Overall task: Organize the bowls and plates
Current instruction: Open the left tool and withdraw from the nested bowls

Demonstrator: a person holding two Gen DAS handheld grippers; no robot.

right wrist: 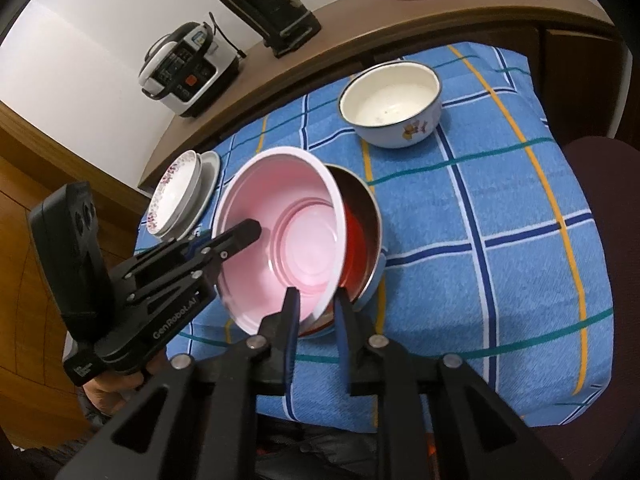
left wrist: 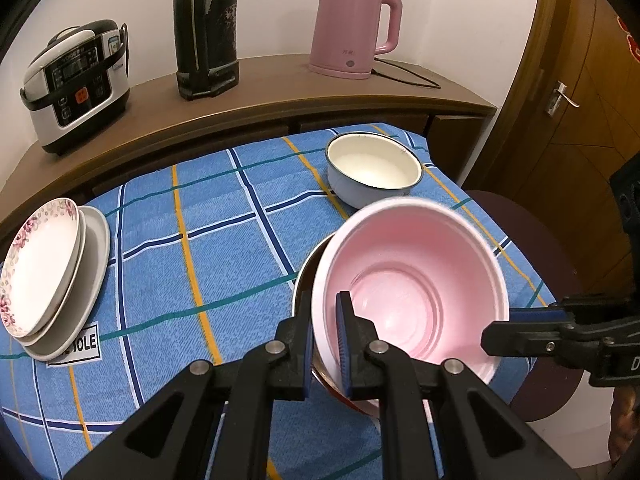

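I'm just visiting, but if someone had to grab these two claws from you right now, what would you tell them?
Left claw: shut on the near rim of the pink bowl.
Right claw: open, astride the rim on the other side, apparently not pressing.
The pink bowl is tilted, partly inside the metal bowl.
Done: plates stacked at the cloth's edge.
Left: seat the pink bowl; the white bowl stands apart at the back.

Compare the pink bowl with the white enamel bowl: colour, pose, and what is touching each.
The pink bowl is pink inside with a white rim; the white enamel bowl is cream inside with a dark rim. The pink bowl is tilted, leaning in a metal bowl; the enamel bowl stands upright on the cloth. The left gripper clamps the pink bowl's rim; nothing touches the enamel bowl. Both are round and empty.
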